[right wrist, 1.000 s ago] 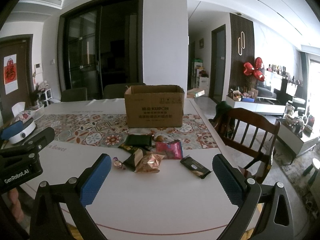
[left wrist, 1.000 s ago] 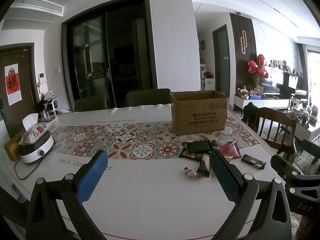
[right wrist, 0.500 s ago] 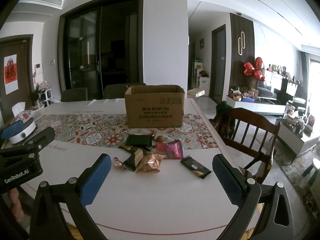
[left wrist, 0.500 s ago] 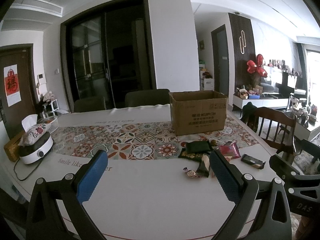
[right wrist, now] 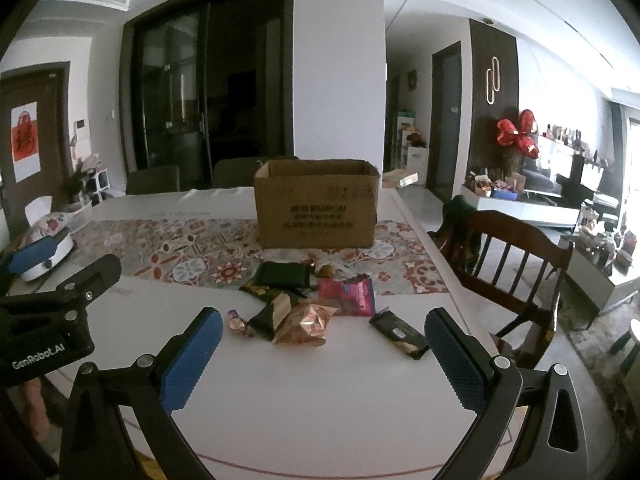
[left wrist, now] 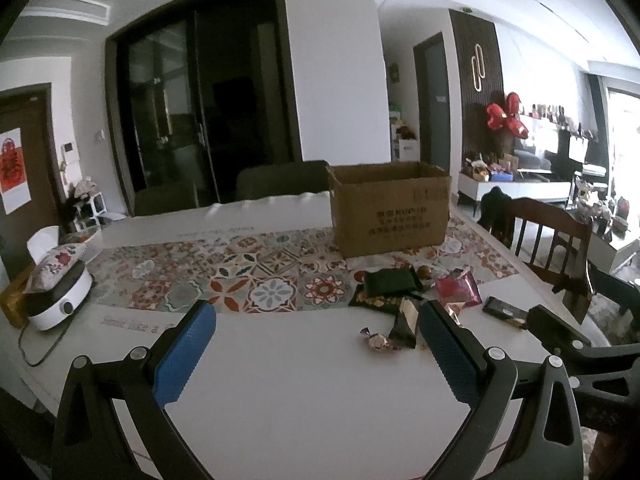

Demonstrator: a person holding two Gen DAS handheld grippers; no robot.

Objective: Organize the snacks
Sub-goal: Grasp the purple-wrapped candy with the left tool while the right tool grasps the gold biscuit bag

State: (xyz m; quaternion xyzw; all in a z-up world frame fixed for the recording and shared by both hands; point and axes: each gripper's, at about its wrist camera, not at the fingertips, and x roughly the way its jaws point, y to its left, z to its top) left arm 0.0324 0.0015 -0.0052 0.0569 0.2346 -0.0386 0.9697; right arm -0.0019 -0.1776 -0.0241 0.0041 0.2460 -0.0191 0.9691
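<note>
**Both grippers wide, snacks untouched**

While both grippers hang over the table's near edge, nothing is held: the left gripper (left wrist: 316, 344) and right gripper (right wrist: 322, 350) each stand spread wide and empty. Snacks (right wrist: 308, 304) lie heaped toward the table's right edge, just short of the box (right wrist: 316, 204), which sits open on the patterned runner (left wrist: 240, 272). To start well, I would take an outlying piece first, such as the dark bar (right wrist: 398, 336) lying apart on the right, close across its narrow width, then lift clear before carrying it over the box rim.
</note>
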